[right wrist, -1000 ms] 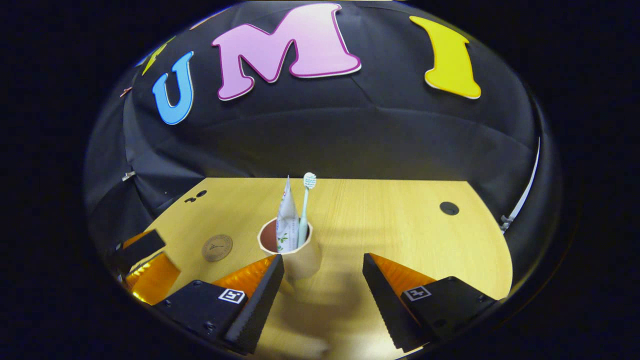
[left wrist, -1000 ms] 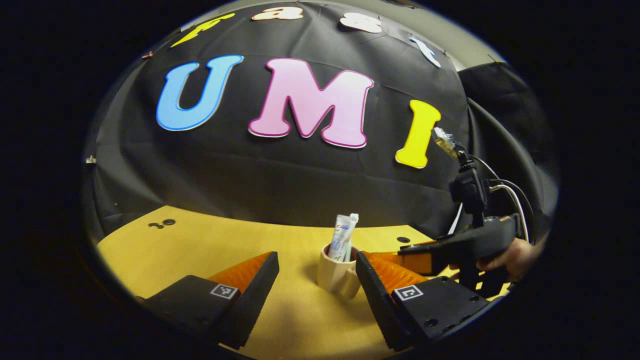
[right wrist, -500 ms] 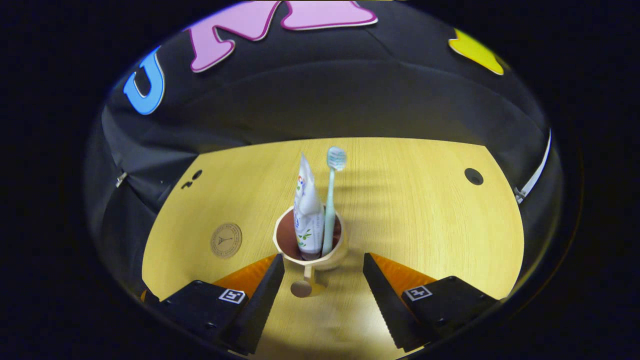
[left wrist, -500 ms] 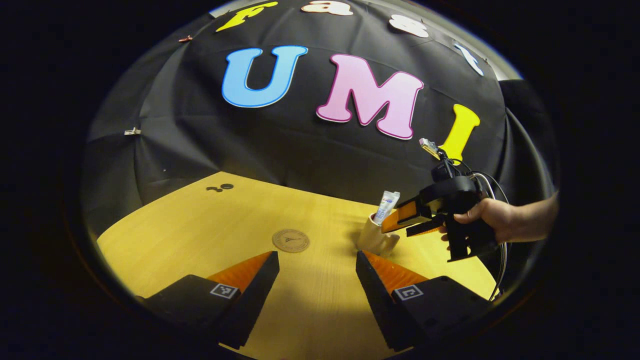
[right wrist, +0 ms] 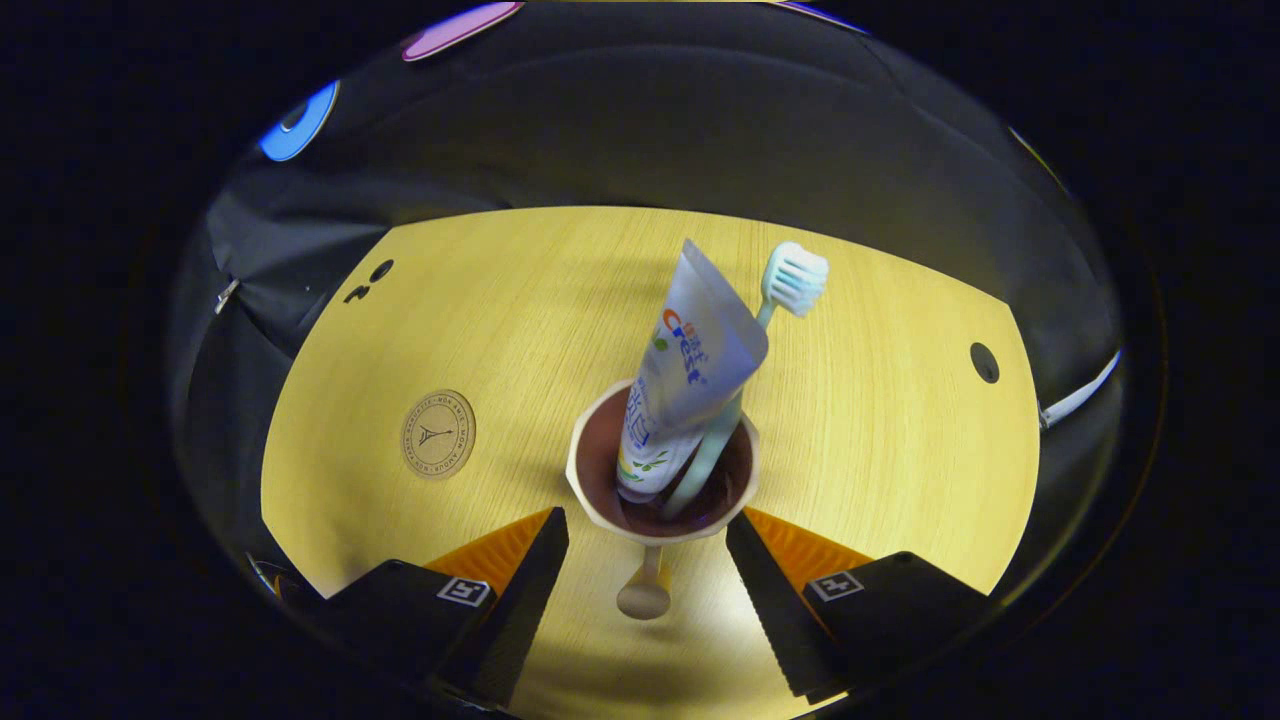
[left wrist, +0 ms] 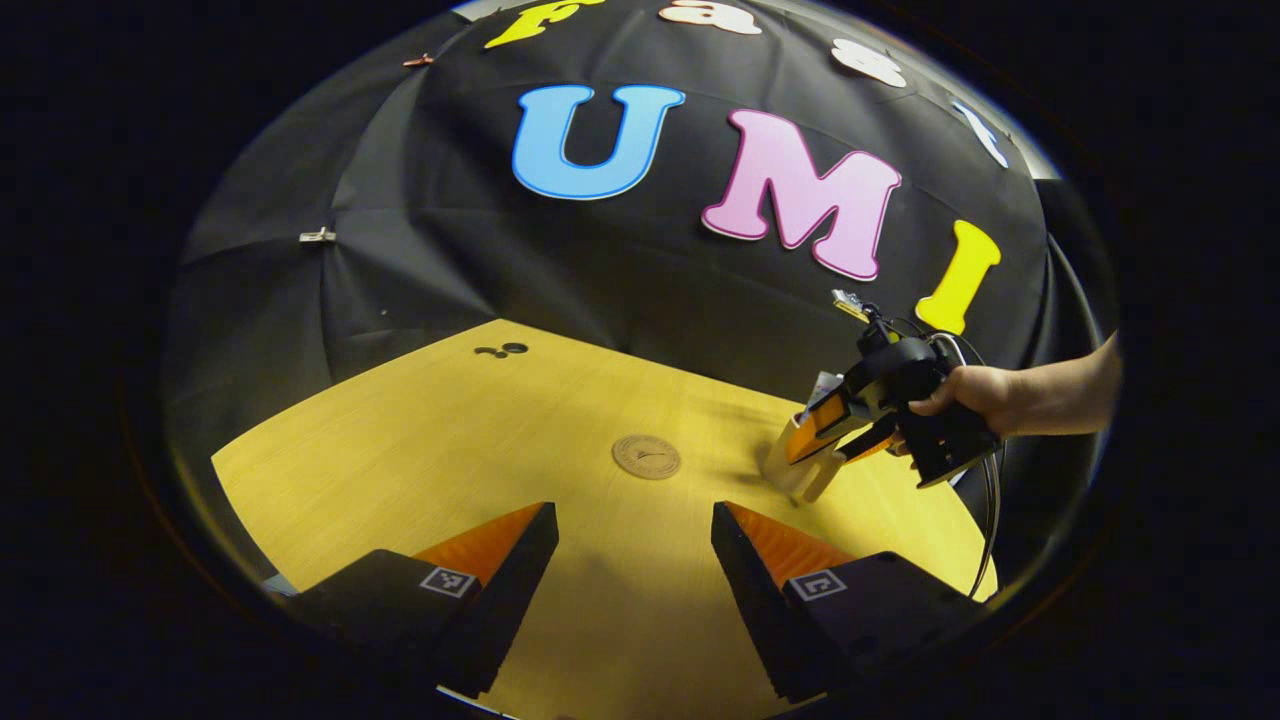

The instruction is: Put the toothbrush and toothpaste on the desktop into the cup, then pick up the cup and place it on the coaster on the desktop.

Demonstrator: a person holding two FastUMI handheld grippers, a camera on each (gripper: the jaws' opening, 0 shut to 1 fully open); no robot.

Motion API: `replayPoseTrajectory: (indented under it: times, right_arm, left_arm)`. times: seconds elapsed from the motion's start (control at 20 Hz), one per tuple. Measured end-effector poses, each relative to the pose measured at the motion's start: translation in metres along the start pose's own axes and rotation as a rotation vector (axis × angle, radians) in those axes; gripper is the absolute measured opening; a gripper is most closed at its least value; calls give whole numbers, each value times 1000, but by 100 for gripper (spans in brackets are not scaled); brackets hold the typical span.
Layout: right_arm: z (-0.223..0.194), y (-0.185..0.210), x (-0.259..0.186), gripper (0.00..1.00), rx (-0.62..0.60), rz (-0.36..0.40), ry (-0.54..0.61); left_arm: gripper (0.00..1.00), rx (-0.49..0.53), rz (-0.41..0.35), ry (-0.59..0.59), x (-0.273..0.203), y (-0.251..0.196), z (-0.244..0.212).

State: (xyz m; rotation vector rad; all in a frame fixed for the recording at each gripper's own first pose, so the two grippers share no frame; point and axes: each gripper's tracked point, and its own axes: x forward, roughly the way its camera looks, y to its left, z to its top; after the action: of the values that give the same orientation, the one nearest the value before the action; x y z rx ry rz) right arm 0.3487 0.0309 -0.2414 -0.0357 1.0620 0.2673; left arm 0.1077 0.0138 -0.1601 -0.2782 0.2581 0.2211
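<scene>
A light wooden desktop (left wrist: 420,450) with round holes (right wrist: 984,362) fills the booth floor, backed by draped black cloth wall (left wrist: 560,270) and lit warmly from above

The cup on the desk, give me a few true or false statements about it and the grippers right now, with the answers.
1. The toothpaste and the toothbrush both stand in the cup. True.
2. The cup sits on the coaster. False: the coaster lies bare on the desktop, apart from the cup.
3. The right gripper is open, a finger on each side of the cup. True.
4. The left gripper is shut on the coaster. False: it is open, holding nothing.
5. The toothbrush bristles point down into the cup. False: the bristled head is at the top.
</scene>
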Motion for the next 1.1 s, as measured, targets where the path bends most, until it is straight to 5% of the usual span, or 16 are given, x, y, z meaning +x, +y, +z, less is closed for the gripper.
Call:
replayPoseTrajectory:
  times: [0.3,0.45,0.6,0.65,0.7,0.8,1.1]
  right_arm:
    - [-6,-4,24,95,-15,-54,70]
    - [-11,-5,27,81,-25,-58,94]
    - [-18,-3,30,77,-29,-44,120]
    - [-20,-3,31,64,-28,-49,128]
    - [-22,0,33,63,-20,-43,137]
    - [-20,2,33,32,-31,-34,125]
    - [-22,2,29,27,-137,-11,105]
  left_arm:
    - [97,-39,98,29,-20,47,-22]
    - [98,-55,120,40,-23,56,-27]
    - [98,-53,125,43,-23,57,-28]
    - [98,-51,122,43,-23,55,-29]
    - [98,-48,119,42,-22,53,-29]
    - [98,-45,107,44,-22,46,-30]
    - [98,-25,79,63,-24,29,-42]
